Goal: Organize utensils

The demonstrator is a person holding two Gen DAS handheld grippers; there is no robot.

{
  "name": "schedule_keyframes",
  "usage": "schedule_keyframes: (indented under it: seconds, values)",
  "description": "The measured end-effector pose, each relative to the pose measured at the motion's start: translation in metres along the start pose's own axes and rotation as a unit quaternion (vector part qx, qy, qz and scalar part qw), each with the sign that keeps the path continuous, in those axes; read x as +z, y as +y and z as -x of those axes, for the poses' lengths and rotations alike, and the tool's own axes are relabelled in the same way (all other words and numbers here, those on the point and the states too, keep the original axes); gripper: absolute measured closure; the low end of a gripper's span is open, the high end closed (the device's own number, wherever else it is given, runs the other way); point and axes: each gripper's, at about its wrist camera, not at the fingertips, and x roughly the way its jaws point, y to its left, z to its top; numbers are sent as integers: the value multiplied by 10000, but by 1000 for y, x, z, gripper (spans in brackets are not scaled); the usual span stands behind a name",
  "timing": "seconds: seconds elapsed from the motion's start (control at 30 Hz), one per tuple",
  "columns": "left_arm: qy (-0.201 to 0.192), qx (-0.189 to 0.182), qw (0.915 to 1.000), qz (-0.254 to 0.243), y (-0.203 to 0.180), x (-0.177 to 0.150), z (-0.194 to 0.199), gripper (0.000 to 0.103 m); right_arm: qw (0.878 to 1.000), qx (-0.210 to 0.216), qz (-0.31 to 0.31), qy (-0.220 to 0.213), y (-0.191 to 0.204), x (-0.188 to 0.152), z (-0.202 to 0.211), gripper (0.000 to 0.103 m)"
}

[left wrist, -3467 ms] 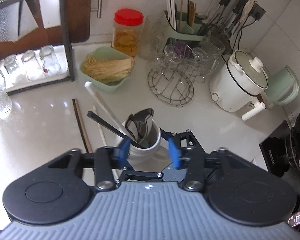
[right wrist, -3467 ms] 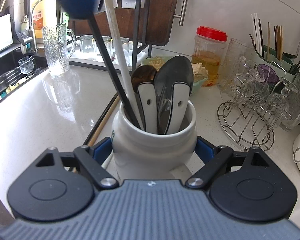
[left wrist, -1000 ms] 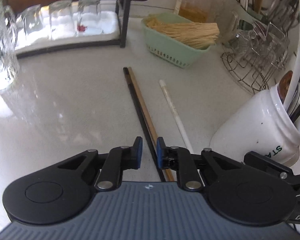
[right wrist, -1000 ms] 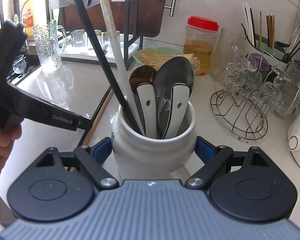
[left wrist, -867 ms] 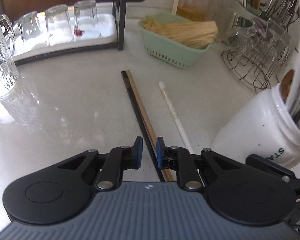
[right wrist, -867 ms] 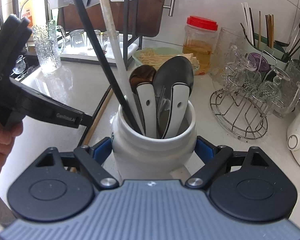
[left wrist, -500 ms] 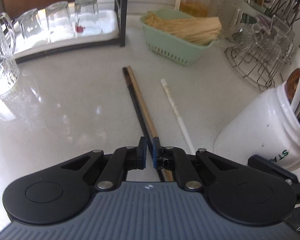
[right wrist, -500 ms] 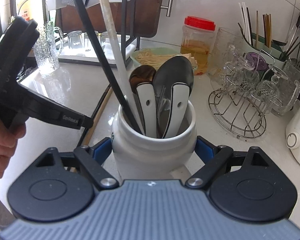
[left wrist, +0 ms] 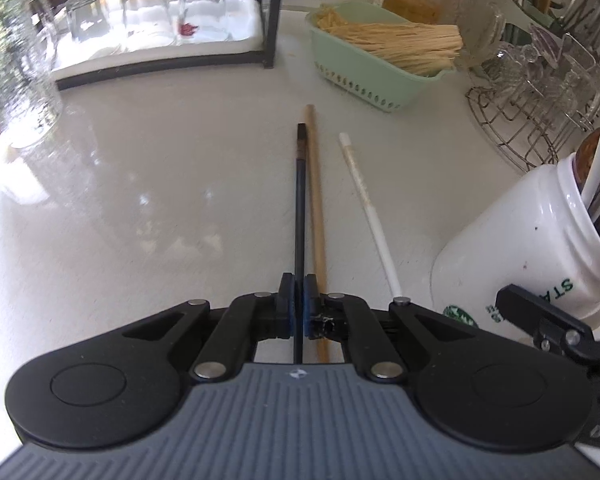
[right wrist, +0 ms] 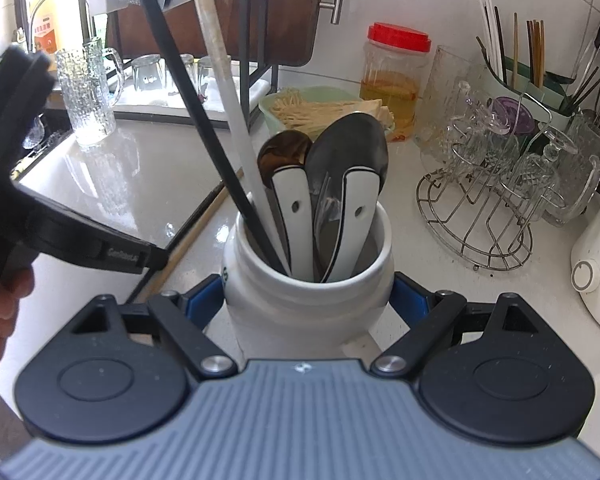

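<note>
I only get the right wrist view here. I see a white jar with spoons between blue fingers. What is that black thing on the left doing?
Observer: That is the left gripper; it is shut on a black chopstick lying on the counter.
Operator: Is that the only stick there?
Observer: No, a wooden chopstick lies right beside it.
Operator: Anything else?
Observer: A white chopstick lies apart, toward the white jar, outside the grip.
</note>
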Motion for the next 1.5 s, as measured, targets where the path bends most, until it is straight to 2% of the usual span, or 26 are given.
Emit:
schedule_keyframes:
  seconds: [0.2, 0.5, 0.73, 0.9, 1.07, 1.13, 1.23, 1.5]
  values:
    - [131, 111, 9998, 92, 8, -17, 17, 98, 10000, 52, 51, 4, -1, -1, 0, 13]
    - [324, 49, 9994, 131, 16, -54, 39, 98, 9999, 56, 112, -91, 0, -3, 2, 13]
    - [421, -110, 9987, 251, 25, -67, 41, 98, 9998, 38, 63, -175, 1, -5, 3, 13]
    - [513, -96, 9981, 314, 31, -61, 41, 97, 9998, 25, 62, -209, 1, -6, 3, 13]
    - [440, -65, 9987, 242, 29, -43, 35, 95, 9998, 17, 27, -200, 2, -6, 3, 13]
    - [372, -49, 9990, 259, 29, -33, 32, 88, 9998, 21, 35, -201, 2, -6, 3, 13]
    - [275, 3, 9994, 197, 25, -19, 28, 84, 9997, 34, 64, -215, 1, -6, 3, 13]
    - [216, 115, 9997, 71, 21, 1, 14, 84, 9998, 37, 63, -211, 1, -6, 4, 13]
